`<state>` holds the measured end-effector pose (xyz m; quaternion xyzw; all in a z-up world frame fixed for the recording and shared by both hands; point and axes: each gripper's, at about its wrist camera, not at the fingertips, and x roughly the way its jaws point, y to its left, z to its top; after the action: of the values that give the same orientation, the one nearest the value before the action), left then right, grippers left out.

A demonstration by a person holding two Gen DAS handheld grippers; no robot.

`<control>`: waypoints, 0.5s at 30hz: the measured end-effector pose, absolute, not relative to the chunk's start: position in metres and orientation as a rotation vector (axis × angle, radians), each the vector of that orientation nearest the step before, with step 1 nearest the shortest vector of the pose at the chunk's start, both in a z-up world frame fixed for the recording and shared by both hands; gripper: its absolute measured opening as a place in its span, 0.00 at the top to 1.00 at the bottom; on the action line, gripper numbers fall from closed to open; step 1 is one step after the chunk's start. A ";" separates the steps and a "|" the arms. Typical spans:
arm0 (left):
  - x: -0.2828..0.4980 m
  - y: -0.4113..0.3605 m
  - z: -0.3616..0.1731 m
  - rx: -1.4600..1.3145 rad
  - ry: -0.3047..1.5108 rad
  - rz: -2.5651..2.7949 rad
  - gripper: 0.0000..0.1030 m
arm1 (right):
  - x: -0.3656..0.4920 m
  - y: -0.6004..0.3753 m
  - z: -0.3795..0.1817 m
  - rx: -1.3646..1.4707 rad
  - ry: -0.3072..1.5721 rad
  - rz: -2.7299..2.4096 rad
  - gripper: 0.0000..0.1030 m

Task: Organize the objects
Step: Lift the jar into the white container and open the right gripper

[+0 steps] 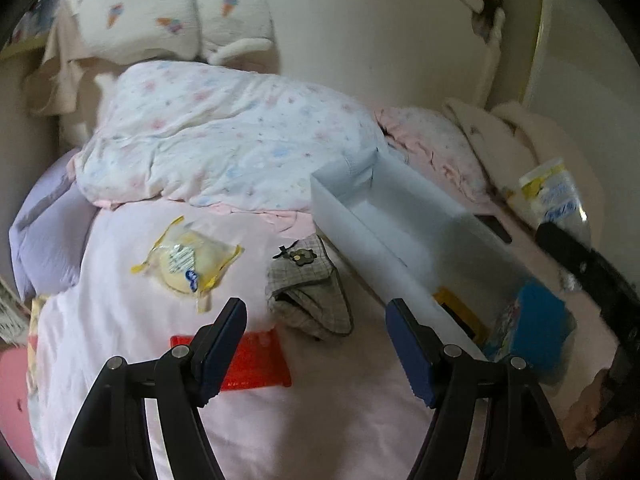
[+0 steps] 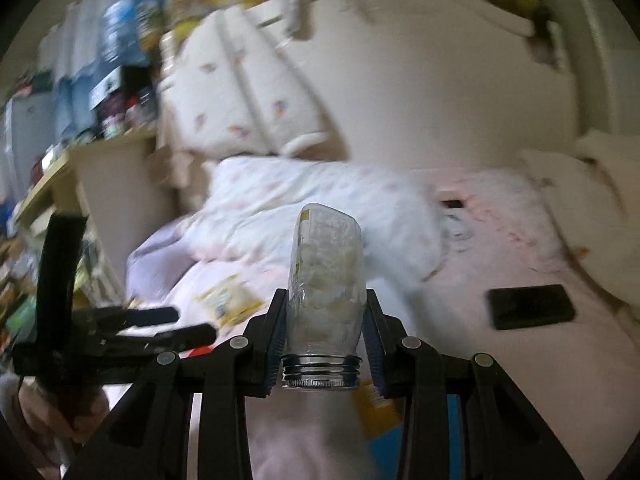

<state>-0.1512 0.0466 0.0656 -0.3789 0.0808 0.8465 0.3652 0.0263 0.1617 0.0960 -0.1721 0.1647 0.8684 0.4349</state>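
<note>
Still risky: from L to R, snack packet (image 1: 188, 258) lay loose on pink sheet (image 1: 340, 420), red packet (image 1: 250, 360) lay partly hidden under L gripper (image 1: 316, 344), w/ jaws spread and nothing between; checked pouch (image 1: 308, 292) sat just ahead, white bin (image 1: 396, 220) beyond to R. R gripper (image 2: 325, 334) was clenched on clear jar (image 2: 325, 276), lidless mouth facing camera, gripped low near threads. Could slip or spill if tilted further, smooth wall + open mouth to blame.
</note>
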 end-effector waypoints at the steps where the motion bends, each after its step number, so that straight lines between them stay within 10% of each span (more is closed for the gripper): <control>1: -0.150 0.049 0.065 -0.977 0.218 2.184 0.31 | 0.032 0.165 0.094 -0.419 0.439 2.147 0.65; 15: -0.148 -0.014 0.026 -1.180 0.086 2.248 0.32 | 0.023 0.176 0.074 -0.471 0.418 2.062 0.59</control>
<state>-0.1476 -0.0137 0.0260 -0.4436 0.0323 0.8452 0.2963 0.0233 0.1756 0.0736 -0.1924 0.1709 0.8427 0.4729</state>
